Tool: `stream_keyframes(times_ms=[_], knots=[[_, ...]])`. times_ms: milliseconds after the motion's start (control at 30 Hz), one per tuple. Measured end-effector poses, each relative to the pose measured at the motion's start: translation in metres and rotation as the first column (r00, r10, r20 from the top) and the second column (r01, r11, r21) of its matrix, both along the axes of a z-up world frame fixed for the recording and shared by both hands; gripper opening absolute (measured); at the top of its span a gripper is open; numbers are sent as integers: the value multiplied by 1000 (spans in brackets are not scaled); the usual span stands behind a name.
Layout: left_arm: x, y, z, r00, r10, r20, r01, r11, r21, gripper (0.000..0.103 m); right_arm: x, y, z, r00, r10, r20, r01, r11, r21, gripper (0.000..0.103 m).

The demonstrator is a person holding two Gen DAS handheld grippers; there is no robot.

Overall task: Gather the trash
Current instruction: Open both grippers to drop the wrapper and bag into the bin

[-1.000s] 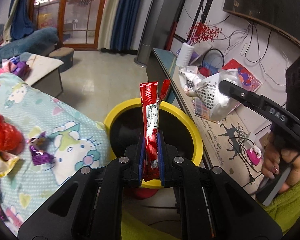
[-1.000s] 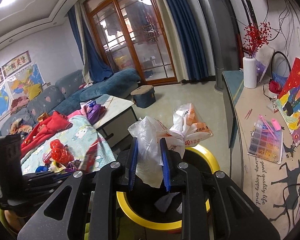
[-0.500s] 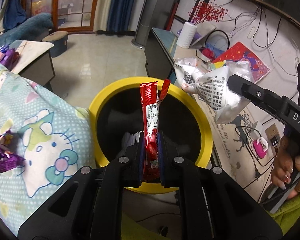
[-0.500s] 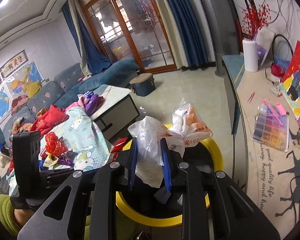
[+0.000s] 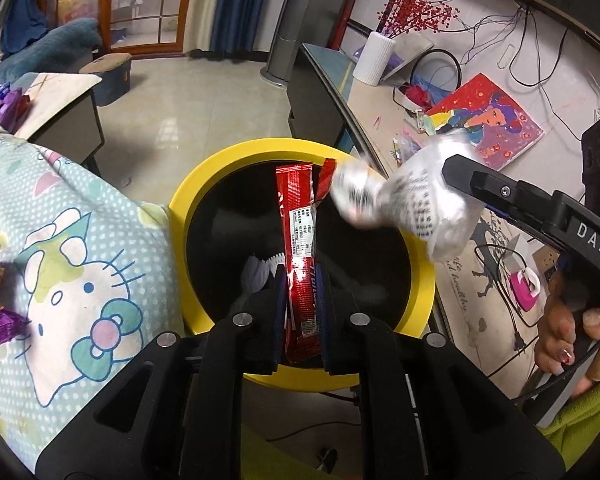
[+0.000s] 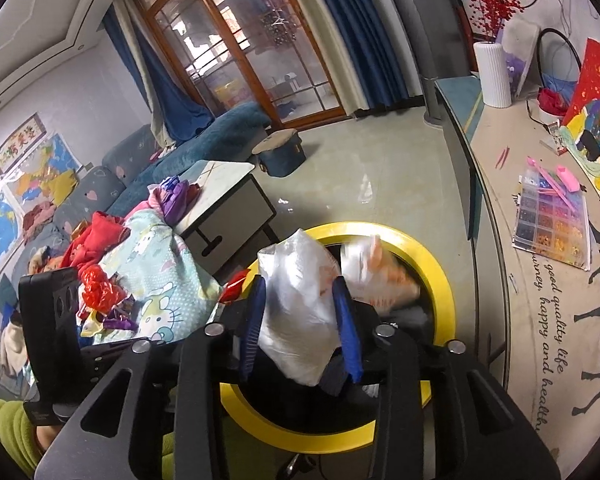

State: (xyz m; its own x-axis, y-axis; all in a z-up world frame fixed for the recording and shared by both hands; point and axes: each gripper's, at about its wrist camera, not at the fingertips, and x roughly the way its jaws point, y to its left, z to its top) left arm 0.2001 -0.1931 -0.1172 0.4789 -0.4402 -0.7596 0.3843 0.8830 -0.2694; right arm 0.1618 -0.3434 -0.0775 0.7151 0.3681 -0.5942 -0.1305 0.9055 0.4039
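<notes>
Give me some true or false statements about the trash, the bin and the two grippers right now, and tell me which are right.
1. The red wrapper sits between the left gripper's fingers. True.
2. The bin has a blue rim. False: the rim is yellow.
3. The right gripper has a white plastic bag between its fingers. True.
4. The bin is empty. False: white scraps lie inside.
5. Both grippers hang above the sofa. False: both are over the bin.
</notes>
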Motion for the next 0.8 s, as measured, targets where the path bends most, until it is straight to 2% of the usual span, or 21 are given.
stream_keyframes(times_ms=[33,67,100,233,300,367,500,800], knots=[[-1,1,1,1000,1,3,-1,1000,-2,20,0,-2,1,1000,-7,3,7,1000,2,38],[-1,2,1,1000,4,8,-4,1000,-7,33,-1,-3,2,1000,-13,5,13,1000,2,39],[-1,4,2,1000,9,12,-9,1000,-11,41,-1,-4,2,1000,-19,8,19,1000,-1,40],[-5,11,6,1000,20,18,-19,999,-35,46,-3,-7,6,999,-39,21,39,999,-11,45],[-9,17,12,998,43,36,-41,998,-48,64,-5,-7,8,998,-48,31,49,998,-26,48],[-12,21,17,997,57,52,-54,997,-54,69,-7,-6,11,997,-56,44,58,997,-44,53],[-18,27,29,994,82,77,-77,995,-63,91,-11,-3,18,995,-72,72,78,994,-74,60],[-36,36,56,976,119,181,-116,993,-31,92,-25,8,38,983,-86,165,111,982,-152,83]])
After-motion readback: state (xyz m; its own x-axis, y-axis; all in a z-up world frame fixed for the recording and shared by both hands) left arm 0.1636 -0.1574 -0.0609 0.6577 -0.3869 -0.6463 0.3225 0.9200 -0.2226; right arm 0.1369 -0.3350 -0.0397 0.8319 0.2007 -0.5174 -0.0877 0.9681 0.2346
